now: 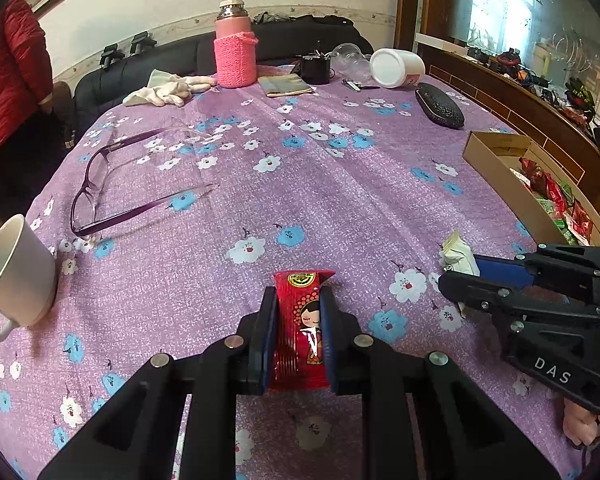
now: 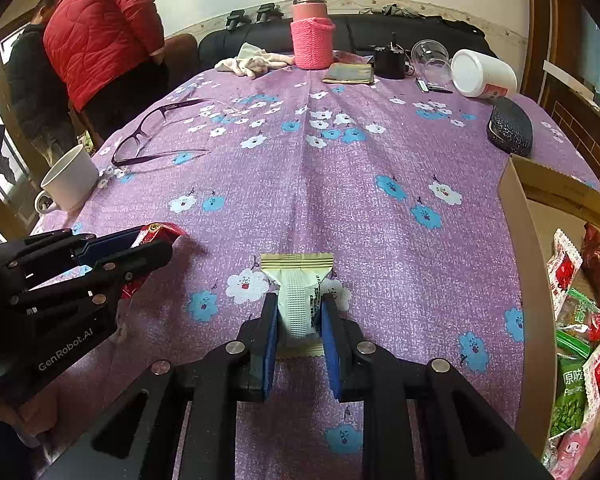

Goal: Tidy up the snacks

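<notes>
Left hand-held gripper (image 1: pixel 298 312) clamping red snack packet (image 1: pixel 300 320), lower end hidden, right hand-held gripper (image 2: pixel 300 312) clamping white packet (image 2: pixel 298 300)

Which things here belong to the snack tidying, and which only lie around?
Belonging: red snack packet in left gripper; white snack packet in right gripper; cardboard box of snacks.

Lying about: glasses, mug, pink flask, glasses case, white jar.

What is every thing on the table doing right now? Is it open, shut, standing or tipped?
Left gripper: shut on red snack.
Right gripper: shut on white snack.
Cardboard box: open, holds snacks.
Glasses: unfolded.
White jar: tipped over.
Pink flask: upright, capped.
Glasses case: shut.
</notes>
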Action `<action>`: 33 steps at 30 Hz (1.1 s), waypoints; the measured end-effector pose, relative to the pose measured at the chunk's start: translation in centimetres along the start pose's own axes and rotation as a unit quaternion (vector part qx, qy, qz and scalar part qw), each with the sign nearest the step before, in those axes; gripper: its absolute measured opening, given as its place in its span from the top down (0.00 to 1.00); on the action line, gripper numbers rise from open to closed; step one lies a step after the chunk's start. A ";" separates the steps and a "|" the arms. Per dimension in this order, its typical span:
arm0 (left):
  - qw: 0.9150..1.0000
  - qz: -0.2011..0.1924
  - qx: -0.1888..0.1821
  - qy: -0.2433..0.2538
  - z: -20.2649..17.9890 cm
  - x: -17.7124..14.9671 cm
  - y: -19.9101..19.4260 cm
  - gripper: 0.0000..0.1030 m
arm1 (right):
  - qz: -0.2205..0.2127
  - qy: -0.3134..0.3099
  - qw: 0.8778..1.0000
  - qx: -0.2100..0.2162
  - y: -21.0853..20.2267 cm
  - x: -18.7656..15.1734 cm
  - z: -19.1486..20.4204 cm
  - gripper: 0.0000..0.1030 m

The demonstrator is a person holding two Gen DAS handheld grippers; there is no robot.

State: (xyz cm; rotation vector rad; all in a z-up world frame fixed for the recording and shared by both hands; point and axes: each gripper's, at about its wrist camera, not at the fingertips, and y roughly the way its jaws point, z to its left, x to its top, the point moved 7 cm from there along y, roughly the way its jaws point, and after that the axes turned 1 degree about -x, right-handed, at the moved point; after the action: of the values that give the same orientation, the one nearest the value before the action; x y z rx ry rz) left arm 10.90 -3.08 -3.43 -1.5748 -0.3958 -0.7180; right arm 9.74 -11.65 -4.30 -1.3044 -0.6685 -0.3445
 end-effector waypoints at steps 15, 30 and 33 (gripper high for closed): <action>1.000 -0.006 -0.002 -0.003 0.0 0.2 -0.3 0.82 | -0.003 0.011 1.000 0.010 -0.2 0.3 -0.1 0.79; 1.000 -0.004 -0.009 0.000 -0.3 0.2 -0.2 0.82 | -0.005 0.015 1.000 0.014 -0.3 0.4 0.0 0.79; 1.000 -0.004 -0.009 0.001 -0.4 0.2 -0.1 0.82 | -0.005 0.014 1.000 0.014 -0.3 0.4 0.0 0.79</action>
State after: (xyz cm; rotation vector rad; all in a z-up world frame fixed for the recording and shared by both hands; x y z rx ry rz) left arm 10.87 -3.43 -3.24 -1.5896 -0.3964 -0.7314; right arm 9.86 -11.71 -3.87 -1.2678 -0.6538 -0.3608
